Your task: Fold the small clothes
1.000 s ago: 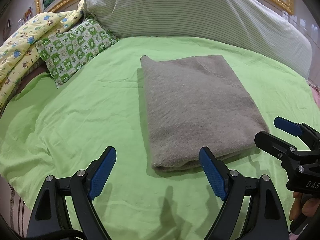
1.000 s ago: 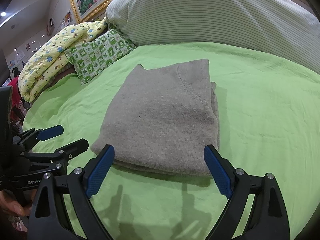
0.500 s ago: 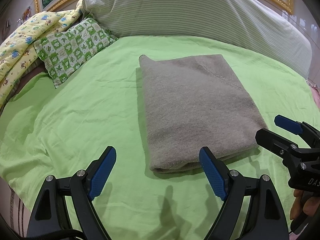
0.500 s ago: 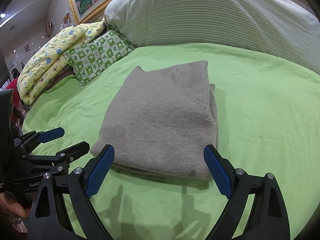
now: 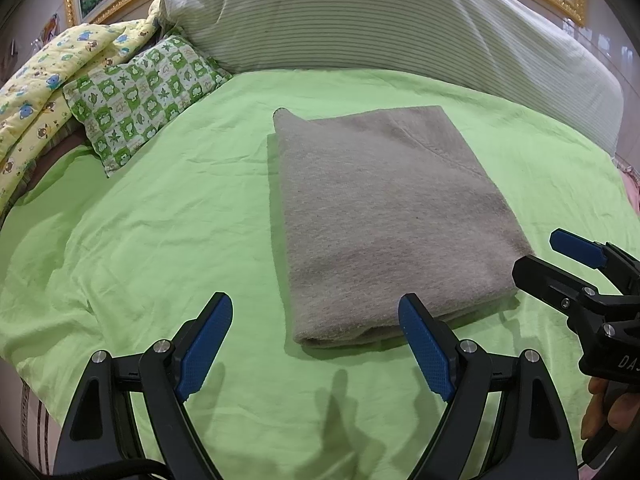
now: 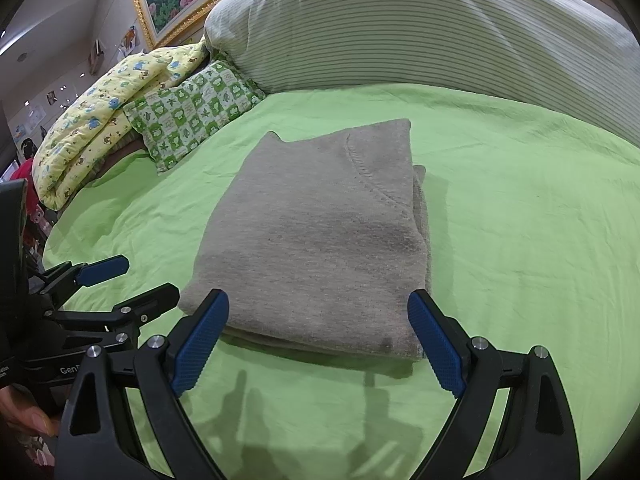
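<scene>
A grey knitted garment (image 5: pixel 384 216) lies folded into a neat rectangle on the green bedsheet (image 5: pixel 160 240); it also shows in the right wrist view (image 6: pixel 320 240). My left gripper (image 5: pixel 316 340) is open and empty, just in front of the garment's near left corner. My right gripper (image 6: pixel 318 340) is open and empty, its blue pads level with the garment's near edge. The right gripper also shows in the left wrist view (image 5: pixel 560 256), the left gripper in the right wrist view (image 6: pixel 124 280).
A large striped pillow (image 5: pixel 380 20) runs along the back. A green checked cushion (image 5: pixel 144 92) and a yellow patterned quilt (image 5: pixel 36 96) lie at the back left. The bed edge drops off at the left (image 5: pixel 24 400).
Both grippers have eased slightly toward the garment, staying open. The garment has not moved.
</scene>
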Tool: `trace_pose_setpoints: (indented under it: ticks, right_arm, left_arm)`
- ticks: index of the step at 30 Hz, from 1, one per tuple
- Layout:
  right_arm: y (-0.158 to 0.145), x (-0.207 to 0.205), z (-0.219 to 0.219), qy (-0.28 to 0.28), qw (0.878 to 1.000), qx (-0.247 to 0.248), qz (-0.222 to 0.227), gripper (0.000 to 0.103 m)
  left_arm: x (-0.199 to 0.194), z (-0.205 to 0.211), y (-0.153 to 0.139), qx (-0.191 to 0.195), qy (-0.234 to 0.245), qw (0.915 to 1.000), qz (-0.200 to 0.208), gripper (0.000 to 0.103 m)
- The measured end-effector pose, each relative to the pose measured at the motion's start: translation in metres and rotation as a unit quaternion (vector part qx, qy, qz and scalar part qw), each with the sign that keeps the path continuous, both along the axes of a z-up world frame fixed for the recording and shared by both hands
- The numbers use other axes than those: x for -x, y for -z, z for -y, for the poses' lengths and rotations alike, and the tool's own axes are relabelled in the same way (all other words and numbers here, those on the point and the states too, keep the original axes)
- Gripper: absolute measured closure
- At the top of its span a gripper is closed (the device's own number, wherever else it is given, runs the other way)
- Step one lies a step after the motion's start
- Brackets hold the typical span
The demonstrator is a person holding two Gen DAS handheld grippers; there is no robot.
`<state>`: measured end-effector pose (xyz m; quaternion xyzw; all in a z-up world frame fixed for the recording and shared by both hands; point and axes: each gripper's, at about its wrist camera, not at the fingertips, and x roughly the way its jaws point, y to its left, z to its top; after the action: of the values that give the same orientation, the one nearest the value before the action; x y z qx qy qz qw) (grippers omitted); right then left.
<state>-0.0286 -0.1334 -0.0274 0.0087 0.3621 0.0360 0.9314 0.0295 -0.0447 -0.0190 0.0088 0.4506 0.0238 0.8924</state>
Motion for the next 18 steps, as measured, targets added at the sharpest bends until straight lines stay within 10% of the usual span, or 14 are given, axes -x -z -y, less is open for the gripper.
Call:
trace_pose_setpoints:
  ticks: [18]
  right_arm:
    - [-0.0015,-0.0033,0.0026,0.006,1.000,0.000,0.001,0.012]
  left_arm:
    - [-0.0045,-0.0048,0.0000,0.001,-0.003,1.0000,-0.001,0.017]
